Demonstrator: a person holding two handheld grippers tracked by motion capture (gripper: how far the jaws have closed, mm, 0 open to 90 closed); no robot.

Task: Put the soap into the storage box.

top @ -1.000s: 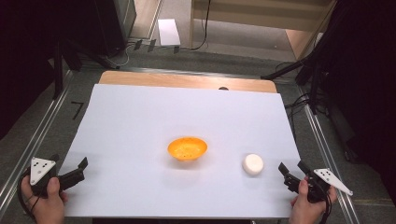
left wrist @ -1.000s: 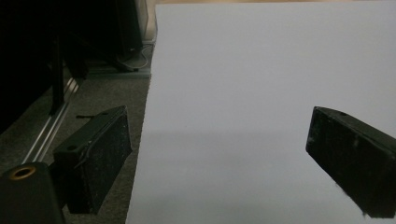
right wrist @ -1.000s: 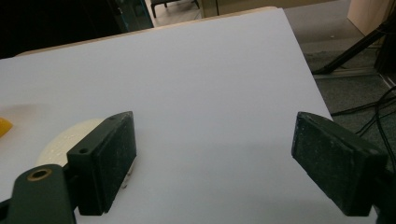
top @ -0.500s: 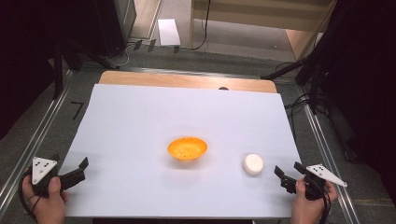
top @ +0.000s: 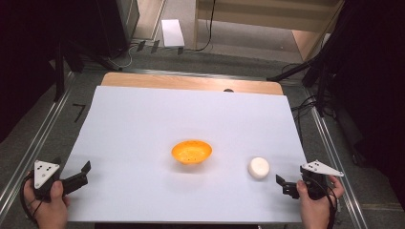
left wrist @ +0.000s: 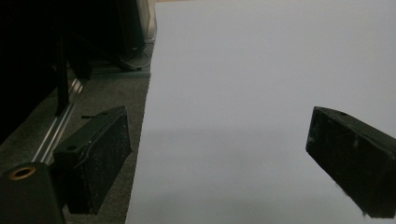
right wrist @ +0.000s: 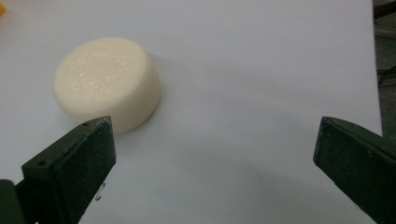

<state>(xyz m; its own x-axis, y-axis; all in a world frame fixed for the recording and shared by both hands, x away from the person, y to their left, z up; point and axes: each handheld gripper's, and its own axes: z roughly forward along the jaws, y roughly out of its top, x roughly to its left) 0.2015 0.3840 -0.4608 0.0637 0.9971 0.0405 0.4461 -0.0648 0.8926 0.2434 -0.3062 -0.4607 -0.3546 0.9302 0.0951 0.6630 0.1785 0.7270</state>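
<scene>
Fingers (right wrist: pixel 77 163) of your right gripper (top: pixel 286 185) stand wide apart with nothing between them; they have just been opening. In the right gripper view the two black fingers rise from the bottom corners, and a cream-white round puck (right wrist: pixel 107 81), flat on top and shaped like a short cylinder, lies just beyond the finger at the left of that view, close to it but not touched. From the high view, your right gripper sits near the front right corner of the white surface (top: pixel 191 114), held in your right hand (top: pixel 315 200), with its grey three-cornered plate on top. The puck (top: pixel 258 167) lies just ahead of it and slightly toward the middle. An orange bowl (top: pixel 191 151) stands near the centre of the surface, to the left of the puck and clearly apart from it. Your left gripper (top: pixel 79 175) rests at the front left edge of the surface, held in your left hand (top: pixel 47 205), well apart from the bowl. Its fingers (left wrist: pixel 93 158) are also spread apart, and in the left gripper view they frame bare white surface, with the dark floor along the left side.
</scene>
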